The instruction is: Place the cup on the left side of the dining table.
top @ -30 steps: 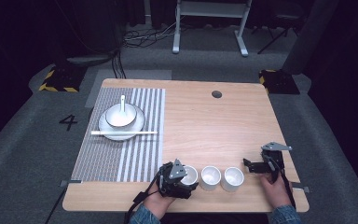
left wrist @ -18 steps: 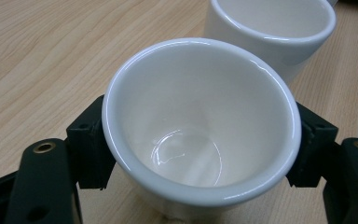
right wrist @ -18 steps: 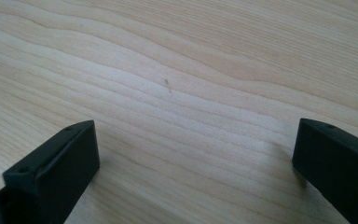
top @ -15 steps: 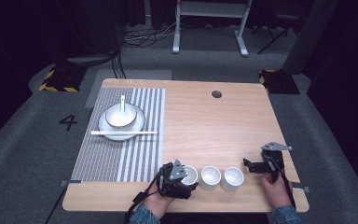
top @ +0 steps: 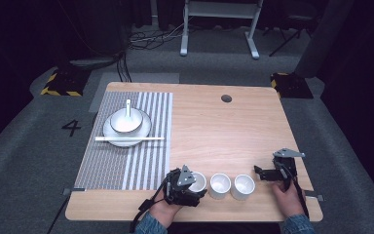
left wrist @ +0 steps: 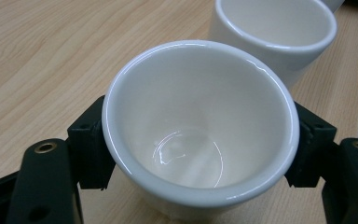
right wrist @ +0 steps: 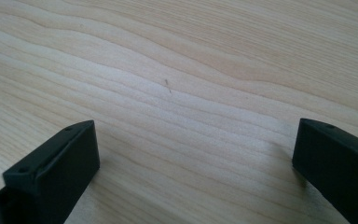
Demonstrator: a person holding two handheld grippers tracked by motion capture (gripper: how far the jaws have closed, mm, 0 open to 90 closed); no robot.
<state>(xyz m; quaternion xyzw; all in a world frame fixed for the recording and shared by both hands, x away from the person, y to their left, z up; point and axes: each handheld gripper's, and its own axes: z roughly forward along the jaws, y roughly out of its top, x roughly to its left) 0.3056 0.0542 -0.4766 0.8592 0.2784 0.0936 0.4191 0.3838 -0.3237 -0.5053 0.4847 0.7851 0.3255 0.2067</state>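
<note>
Three white cups stand in a row near the table's front edge. My left gripper (top: pixel 191 184) is shut on the leftmost cup (top: pixel 196 182), its black pads pressing both sides of the cup (left wrist: pixel 200 126), which is empty. The middle cup (top: pixel 220 185) stands just beyond it, seen as a second cup (left wrist: pixel 275 32) in the left gripper view. The right cup (top: pixel 242 186) stands alone. My right gripper (top: pixel 259 172) rests low over bare wood to the right of that cup, open, with nothing between its fingers (right wrist: pixel 56 168).
A striped grey placemat (top: pixel 126 161) covers the table's left part. On it sits a white plate (top: pixel 112 134) with a bowl (top: pixel 125 122) and spoon, and a chopstick (top: pixel 129 139) laid across. A cable hole (top: pixel 226 98) lies at the back.
</note>
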